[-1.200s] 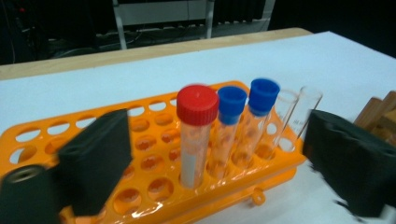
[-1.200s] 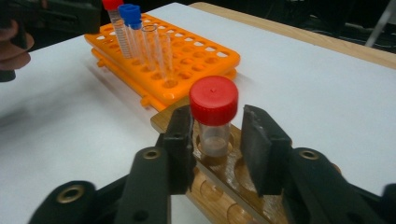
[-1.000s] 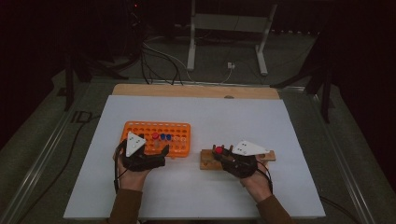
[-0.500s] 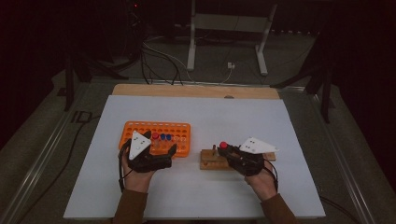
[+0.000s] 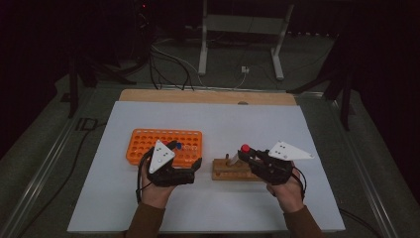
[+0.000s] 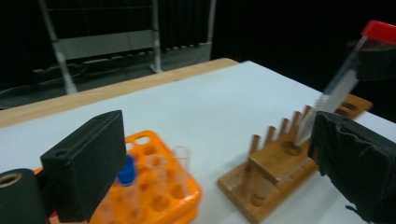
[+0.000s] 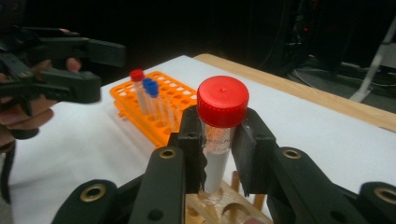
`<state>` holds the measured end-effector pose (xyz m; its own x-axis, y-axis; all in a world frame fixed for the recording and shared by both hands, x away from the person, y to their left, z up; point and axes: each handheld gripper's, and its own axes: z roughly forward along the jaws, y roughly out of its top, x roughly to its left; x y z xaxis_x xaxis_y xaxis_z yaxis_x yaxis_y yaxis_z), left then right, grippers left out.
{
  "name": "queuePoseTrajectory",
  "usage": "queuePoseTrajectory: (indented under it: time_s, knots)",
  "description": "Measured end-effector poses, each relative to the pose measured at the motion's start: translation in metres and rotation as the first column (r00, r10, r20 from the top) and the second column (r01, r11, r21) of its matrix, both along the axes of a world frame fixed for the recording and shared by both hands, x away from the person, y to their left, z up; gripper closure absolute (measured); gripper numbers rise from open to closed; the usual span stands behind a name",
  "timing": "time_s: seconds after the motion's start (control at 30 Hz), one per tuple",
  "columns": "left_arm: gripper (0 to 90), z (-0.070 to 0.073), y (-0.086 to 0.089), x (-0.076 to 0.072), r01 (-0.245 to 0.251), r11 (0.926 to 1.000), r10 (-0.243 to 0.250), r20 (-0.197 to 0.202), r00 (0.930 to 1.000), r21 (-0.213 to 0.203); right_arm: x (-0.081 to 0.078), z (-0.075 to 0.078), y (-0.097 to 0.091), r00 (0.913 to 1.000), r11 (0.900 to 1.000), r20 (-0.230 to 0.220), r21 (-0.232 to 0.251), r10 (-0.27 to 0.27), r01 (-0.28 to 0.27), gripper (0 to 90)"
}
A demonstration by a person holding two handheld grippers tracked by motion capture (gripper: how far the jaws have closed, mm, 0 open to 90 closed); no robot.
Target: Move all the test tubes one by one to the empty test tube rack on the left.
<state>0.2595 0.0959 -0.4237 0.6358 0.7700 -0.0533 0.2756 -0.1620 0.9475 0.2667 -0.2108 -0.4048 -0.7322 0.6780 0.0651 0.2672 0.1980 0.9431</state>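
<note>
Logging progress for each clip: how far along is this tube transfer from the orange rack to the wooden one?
Done, it seems: the red-capped tube is out of the orange rack and clamped in the right tongs. In hand: its tip sits at a hole in the wooden rack, not yet seated. Left: release it; capped tubes remain in the orange rack. The left tongs are open, holding nothing.

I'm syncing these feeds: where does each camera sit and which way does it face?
High view: above the person's side, facing forward-down; forearms, both hands show.
Left gripper view: on the left claw, facing the wooden rack; open jaws.
Right gripper view: on the right claw, gripping the red-capped tube.
All share the orange rack.
</note>
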Motion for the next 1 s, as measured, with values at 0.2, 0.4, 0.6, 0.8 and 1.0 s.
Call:
queuePoseTrajectory:
  time_s: [0.2,0.4,0.6,0.8,1.0]
  knots:
    - [12.2,-0.004,-0.016,-0.005,0.047,0.9987,-0.047,0.012,0.9988,0.021,-0.005,-0.001,0.013,0.9989,0.9989,-0.016,-0.012,0.045,-0.045,73.8]
    - [11.5,-0.007,-0.033,-0.007,0.127,0.9910,-0.127,-0.015,0.9918,0.042,-0.009,-0.003,0.023,0.9958,0.9961,-0.028,-0.015,0.087,-0.087,73.8]
    - [17.6,-0.014,-0.051,-0.010,0.196,0.9761,-0.193,-0.040,0.9804,0.095,-0.012,-0.005,0.032,0.9906,0.9912,-0.047,-0.025,0.129,-0.130,73.7]
    - [46.3,-0.017,-0.057,-0.013,0.262,0.9589,-0.256,-0.060,0.9647,0.110,-0.012,-0.009,0.037,0.9855,0.9872,-0.067,-0.025,0.156,-0.158,73.7]
    - [69.9,-0.017,-0.058,-0.014,0.271,0.9520,-0.266,-0.053,0.9625,0.143,-0.013,-0.010,0.039,0.9833,0.9849,-0.067,-0.024,0.169,-0.171,73.7]
